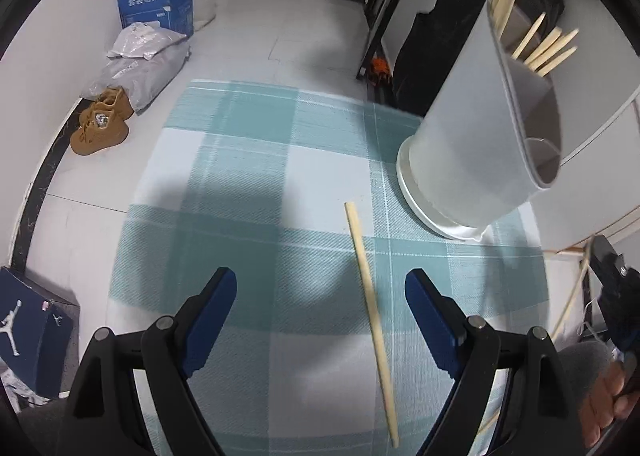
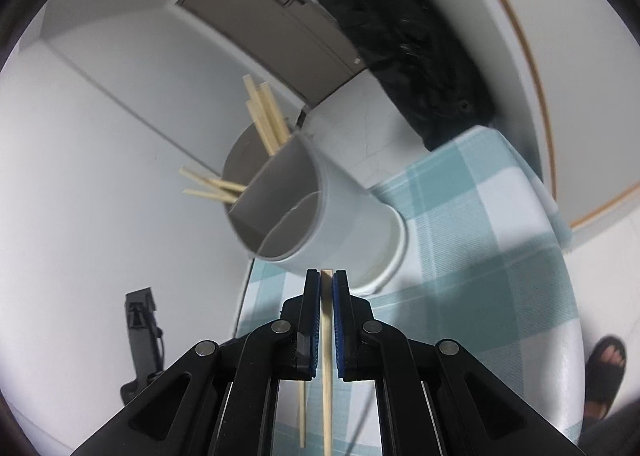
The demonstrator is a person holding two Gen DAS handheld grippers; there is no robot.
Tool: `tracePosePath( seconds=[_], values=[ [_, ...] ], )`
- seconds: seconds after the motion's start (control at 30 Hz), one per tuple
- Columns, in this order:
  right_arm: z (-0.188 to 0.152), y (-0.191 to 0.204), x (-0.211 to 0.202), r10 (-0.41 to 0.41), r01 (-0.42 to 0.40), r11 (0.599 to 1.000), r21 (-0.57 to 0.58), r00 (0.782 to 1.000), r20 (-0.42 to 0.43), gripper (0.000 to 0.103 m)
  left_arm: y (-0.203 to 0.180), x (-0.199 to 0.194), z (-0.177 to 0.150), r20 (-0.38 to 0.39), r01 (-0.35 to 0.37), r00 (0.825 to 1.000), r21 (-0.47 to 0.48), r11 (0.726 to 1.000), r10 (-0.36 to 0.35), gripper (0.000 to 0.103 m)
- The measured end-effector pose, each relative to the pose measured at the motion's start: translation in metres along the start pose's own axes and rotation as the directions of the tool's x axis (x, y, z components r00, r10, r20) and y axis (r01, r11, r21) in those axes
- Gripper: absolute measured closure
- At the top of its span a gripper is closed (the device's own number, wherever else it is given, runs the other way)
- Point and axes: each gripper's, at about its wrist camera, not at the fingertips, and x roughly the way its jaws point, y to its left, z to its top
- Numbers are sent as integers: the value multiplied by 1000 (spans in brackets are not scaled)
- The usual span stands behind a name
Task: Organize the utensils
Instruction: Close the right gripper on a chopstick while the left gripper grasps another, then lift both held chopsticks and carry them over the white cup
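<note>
**Chopstick in the right jaws, one more lying loose**

The right gripper (image 2: 327,276) has its jaws closed on a chopstick (image 2: 327,336), its blunt end poking just past the tips toward the grey utensil holder (image 2: 320,216) at 12 o'clock. The holder has an inner divider; several chopsticks (image 2: 266,116) already lean in the far compartment. To finish well, I judge the held stick should be tipped steeper, brought over that same compartment, and released only once its lower end is inside the rim, so it does not glance off the divider.

The left gripper (image 1: 320,320) hangs with jaws wide open and empty above the checked cloth on the surface (image 1: 240,160), straddling a loose chopstick (image 1: 370,296) without touching it. Only the left view shows this stick plainly, plus the holder's white base. Only the right view shows the grip itself.
</note>
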Motion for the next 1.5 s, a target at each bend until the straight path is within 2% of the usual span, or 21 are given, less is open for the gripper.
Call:
tracePosePath(
  seconds=[0.13,0.3,0.4,0.47,0.5,0.63,0.73,0.8,0.87,0.93,1.07,1.2,1.37,1.5],
  values=[
    [5,-18,-11,13,-15,998,59,1000,20,98,-6,17,5,-61,-49,997,24,998,51,20],
    [14,-24,-23,12,-18,998,65,997,80,98,-9,32,9,-116,-80,990,39,996,84,21],
    [17,-27,-25,18,-25,997,68,995,95,98,-13,34,13,-116,-85,989,39,996,89,28],
    [19,-31,-24,22,-30,996,82,995,98,98,-14,35,14,-108,-113,987,35,993,116,35],
    [19,-31,-23,25,-33,996,87,995,98,98,-13,36,13,-101,-121,987,33,992,123,43],
    [20,-33,-22,35,-45,994,103,995,93,98,-19,38,13,-65,-162,984,57,985,166,50],
    [20,-34,-22,36,-45,993,106,995,92,98,-20,40,15,-47,-158,986,59,986,161,53],
    [20,-34,-22,34,-44,993,108,995,95,98,-21,40,16,-37,-181,982,77,980,184,64],
    [20,-34,-23,31,-41,994,106,995,98,98,-20,40,19,-34,-184,982,76,980,187,70],
    [20,-34,-23,26,-37,994,105,995,101,98,-17,38,21,-33,-187,981,55,981,189,97],
    [18,-33,-20,16,-25,995,101,996,91,98,-18,37,21,-25,-154,988,40,987,155,100],
    [16,-28,-19,-8,3,998,60,996,92,98,-24,25,18,5,-161,987,30,986,161,100],
    [12,-19,-18,-6,5,1000,8,995,96,98,-23,-1,18,99,-124,987,-5,992,124,100],
    [7,-14,-19,-15,18,1000,-21,994,104,98,-22,-26,15,175,-59,982,-25,998,63,100]
  ],
)
